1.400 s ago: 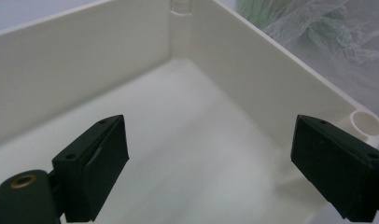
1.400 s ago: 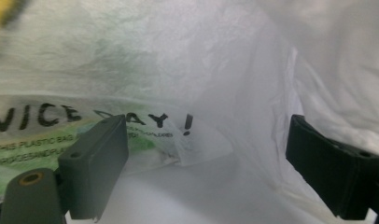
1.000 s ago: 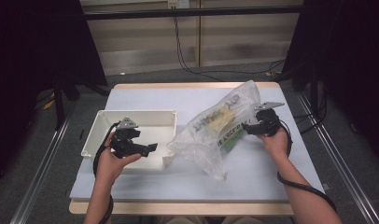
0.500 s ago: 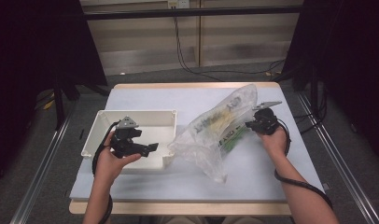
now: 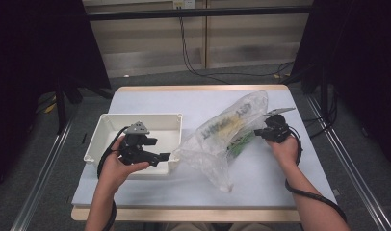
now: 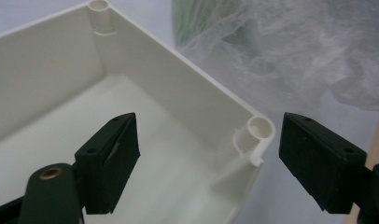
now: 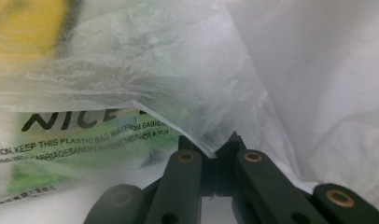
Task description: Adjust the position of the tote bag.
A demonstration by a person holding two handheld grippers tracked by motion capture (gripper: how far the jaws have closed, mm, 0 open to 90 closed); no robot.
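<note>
Plastic bag (image 5: 222,137) lies on worktop (image 5: 150,101) beside white bin (image 5: 104,132) — thin, limp, slippery; best gripped at bunched edge; edge is pinched by right gripper (image 7: 214,156); left gripper (image 6: 208,165) fingers are spread at bin corner.

Pale table (image 5: 136,101) — grey floor (image 5: 39,183)

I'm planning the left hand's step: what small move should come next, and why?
Probably ease the open left tongs toward the bag and grip its near edge. The right tongs already pinch the bag's far side, and the left ones hover over the tray corner beside it.
</note>
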